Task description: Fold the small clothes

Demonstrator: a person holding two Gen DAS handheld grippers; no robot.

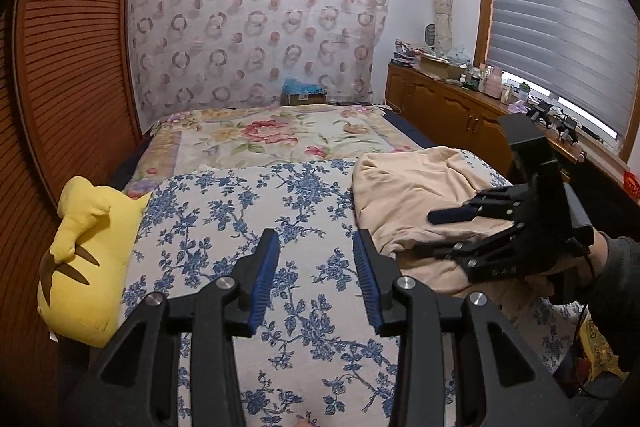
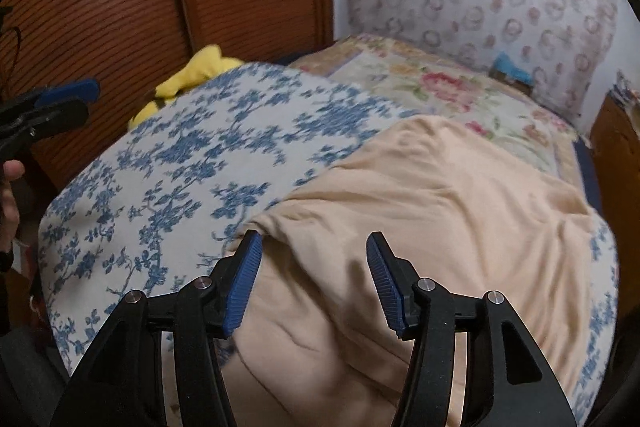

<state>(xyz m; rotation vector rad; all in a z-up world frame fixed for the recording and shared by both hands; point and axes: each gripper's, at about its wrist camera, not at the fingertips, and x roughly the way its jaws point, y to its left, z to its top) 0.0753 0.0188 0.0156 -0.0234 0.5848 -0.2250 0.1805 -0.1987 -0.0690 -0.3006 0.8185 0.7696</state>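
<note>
Peach garment (image 2: 420,211) lying rumpled on the right side of the blue-flowered bedspread (image 1: 248,219), bunched in loose folds; its near edge cut off by the frame, so overall shape hard to make out. Right gripper (image 2: 314,281) hanging just over the garment's near left edge, blue pads (image 2: 244,287) apart with cloth seen between them but not pinched; whether the left fingertip touches the fabric, impossible to tell. Left gripper (image 1: 316,277) over bare bedspread left of the garment, fingers apart, nothing between. Right-wrist view smeared with blur. Yellow plush toy (image 1: 86,267) at the bed's left edge, partly hidden behind the bedspread in the right-wrist view. Wooden cabinet (image 1: 452,107) far right, its cluttered top too small to read.
</note>
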